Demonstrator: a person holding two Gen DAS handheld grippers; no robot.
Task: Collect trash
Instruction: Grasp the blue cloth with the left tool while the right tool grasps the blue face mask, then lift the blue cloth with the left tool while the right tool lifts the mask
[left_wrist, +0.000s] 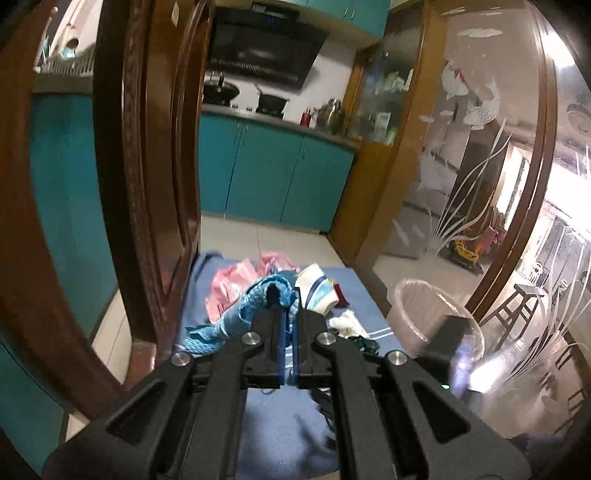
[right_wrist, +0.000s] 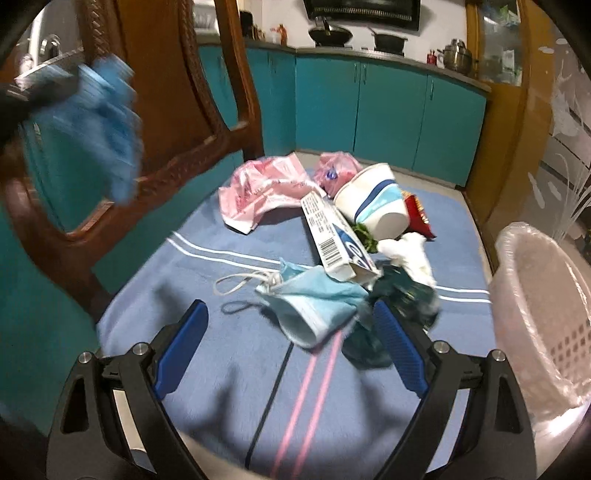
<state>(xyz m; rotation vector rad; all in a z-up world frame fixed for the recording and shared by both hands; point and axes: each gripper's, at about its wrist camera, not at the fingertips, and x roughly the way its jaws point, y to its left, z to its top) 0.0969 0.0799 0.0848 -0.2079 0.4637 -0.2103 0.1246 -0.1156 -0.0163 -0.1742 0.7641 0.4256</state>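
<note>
— While my left gripper (left_wrist: 286, 314) is clamped on a crumpled blue cloth (left_wrist: 236, 314), jaws nearly together with the cloth bunched at the tips, I'd say I'm mid-carry: one piece of trash lifted, not yet dropped.

— And your other hand?

— My right gripper (right_wrist: 291, 325) is spread wide and holds nothing. It hangs low over the near end of the blue towel (right_wrist: 192, 266), with a face mask (right_wrist: 314, 299) lying just ahead, between its fingers.

— Where does the trash go?

— Into the lined bin (right_wrist: 535, 295) standing off the towel's right edge. As I judge it, the left needs to swing right, over the bin's rim, and let go; the right needs to come down and close on the mask, minding its loose ear loops.

— What's left beyond that?

— Toward the middle, a long box (right_wrist: 332, 240) with a barcode; its small print is too blurred to read. Beside it sit dark green wrappers (right_wrist: 406, 295) and a white tissue (right_wrist: 410, 254). Farther on lie a tipped paper cup (right_wrist: 373, 206), a red snack packet (right_wrist: 417, 214) with unreadable lettering, and pink plastic bags (right_wrist: 266, 188) at the towel's far edge.
</note>
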